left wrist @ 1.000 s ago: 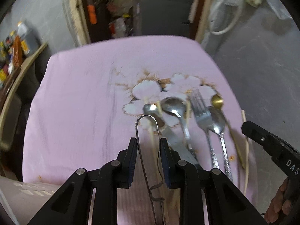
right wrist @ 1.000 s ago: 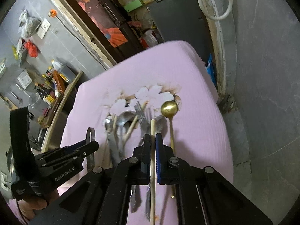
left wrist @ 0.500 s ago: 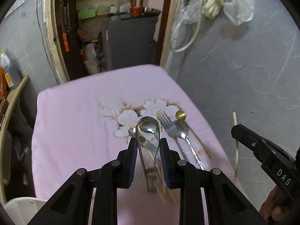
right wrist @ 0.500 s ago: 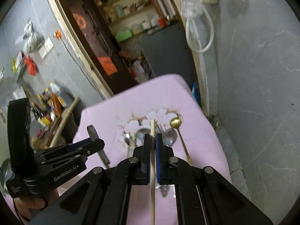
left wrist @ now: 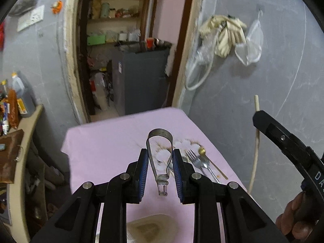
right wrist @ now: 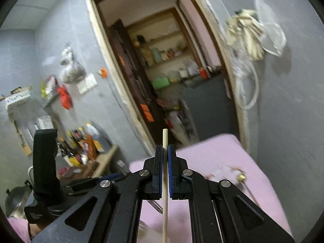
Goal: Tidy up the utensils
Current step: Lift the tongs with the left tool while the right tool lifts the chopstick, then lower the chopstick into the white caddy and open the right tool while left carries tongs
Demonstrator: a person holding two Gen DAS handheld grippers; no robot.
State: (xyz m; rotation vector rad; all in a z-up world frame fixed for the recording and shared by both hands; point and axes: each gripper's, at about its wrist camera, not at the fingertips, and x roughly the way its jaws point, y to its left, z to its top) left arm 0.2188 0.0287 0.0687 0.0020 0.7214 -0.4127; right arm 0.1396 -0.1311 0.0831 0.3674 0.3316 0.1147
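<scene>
Both grippers have risen off the pink cloth (left wrist: 105, 154). Left gripper (left wrist: 160, 168) clamps bent steel tongs (left wrist: 160, 141), loop pointing far; right gripper (right wrist: 165, 168) pinches a thin wooden chopstick (right wrist: 165, 139). Fork (left wrist: 195, 160), spoons and a gold spoon (left wrist: 202, 151) lie on the cloth's right side.

A pink cloth (left wrist: 113, 141) with a pale flower print (left wrist: 183, 144) covers the bench. Beyond its far edge an open doorway (left wrist: 129, 46) leads into a storeroom, where shelves (left wrist: 115, 16) carry jars and boxes, among them a green box (left wrist: 96, 39), above a dark grey cabinet (left wrist: 145, 79). On the grey wall to the right hang a bundle of cream cloth (left wrist: 222, 34), a clear plastic bag (left wrist: 250, 46) and a loop of white hose (left wrist: 199, 75). At the left, a side shelf (left wrist: 26, 125) holds bottles (left wrist: 15, 101).
</scene>
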